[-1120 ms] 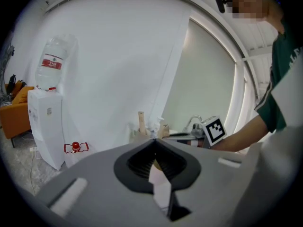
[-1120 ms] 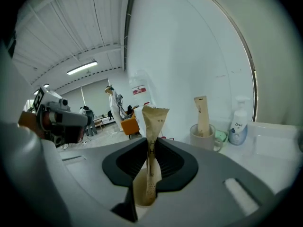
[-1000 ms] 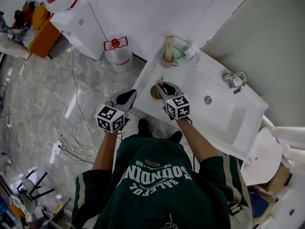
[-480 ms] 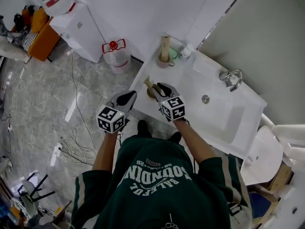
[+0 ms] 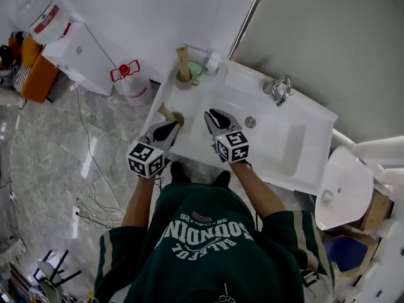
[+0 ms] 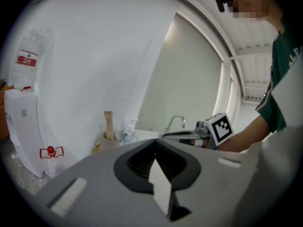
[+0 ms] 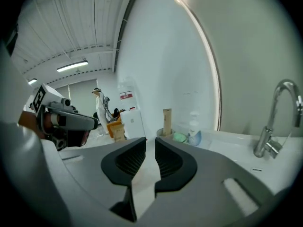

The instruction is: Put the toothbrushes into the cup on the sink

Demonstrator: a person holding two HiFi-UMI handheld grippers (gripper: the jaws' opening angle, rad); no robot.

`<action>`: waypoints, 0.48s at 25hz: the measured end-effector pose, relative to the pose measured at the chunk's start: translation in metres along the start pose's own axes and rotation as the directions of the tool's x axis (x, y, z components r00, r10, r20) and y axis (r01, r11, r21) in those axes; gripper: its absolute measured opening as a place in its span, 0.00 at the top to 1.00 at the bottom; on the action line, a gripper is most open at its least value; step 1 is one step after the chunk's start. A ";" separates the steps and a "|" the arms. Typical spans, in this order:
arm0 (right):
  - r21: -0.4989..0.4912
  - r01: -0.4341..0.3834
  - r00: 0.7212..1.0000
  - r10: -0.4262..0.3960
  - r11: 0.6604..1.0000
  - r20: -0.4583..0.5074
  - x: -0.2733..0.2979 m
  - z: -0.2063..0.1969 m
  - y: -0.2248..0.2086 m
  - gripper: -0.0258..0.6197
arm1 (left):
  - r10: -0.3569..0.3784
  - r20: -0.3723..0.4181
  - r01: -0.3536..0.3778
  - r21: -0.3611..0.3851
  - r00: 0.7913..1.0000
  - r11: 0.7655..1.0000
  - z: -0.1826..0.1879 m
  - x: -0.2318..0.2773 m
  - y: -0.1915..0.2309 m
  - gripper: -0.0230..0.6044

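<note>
Toothbrush (image 5: 165, 110) leans in cup (image 5: 178, 118) on sink (image 5: 278, 137); left gripper (image 5: 174, 125) clenched empty, right gripper (image 5: 212, 113) closing on nothing.

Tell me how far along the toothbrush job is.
Done, apparently: one wooden handle stands upright in the back cup; a tan cup-like thing at the sink's front-left edge seems to hold another. In hand: nothing; left gripper shut, right gripper's jaws closing, empty. Left: no loose toothbrush shows.
</note>
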State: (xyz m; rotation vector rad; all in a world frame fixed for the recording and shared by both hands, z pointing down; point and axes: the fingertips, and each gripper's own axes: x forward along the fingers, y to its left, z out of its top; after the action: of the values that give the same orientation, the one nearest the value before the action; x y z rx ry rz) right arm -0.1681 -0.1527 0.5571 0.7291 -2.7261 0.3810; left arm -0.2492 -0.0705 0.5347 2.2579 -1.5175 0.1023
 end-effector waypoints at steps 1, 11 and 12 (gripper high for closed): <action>0.006 0.024 1.000 -0.024 1.000 0.006 -0.011 0.001 -0.012 0.88 | -0.014 -0.003 0.014 0.003 1.000 1.000 0.001 0.009 -0.008 0.88; 0.118 0.297 0.954 -0.301 0.947 0.012 -0.128 -0.014 -0.137 0.96 | -0.144 -0.040 0.146 0.051 0.989 0.988 0.005 0.087 -0.078 0.88; 0.126 0.320 0.946 -0.324 0.939 0.014 -0.138 -0.015 -0.146 0.96 | -0.153 -0.044 0.156 0.058 0.987 0.986 0.006 0.093 -0.083 0.88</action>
State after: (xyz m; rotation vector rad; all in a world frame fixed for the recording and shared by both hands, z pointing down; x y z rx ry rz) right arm 0.0258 -0.2090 0.5495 1.2039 -2.5665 0.4635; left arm -0.1380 -0.1270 0.5306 2.3982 -1.3308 0.1483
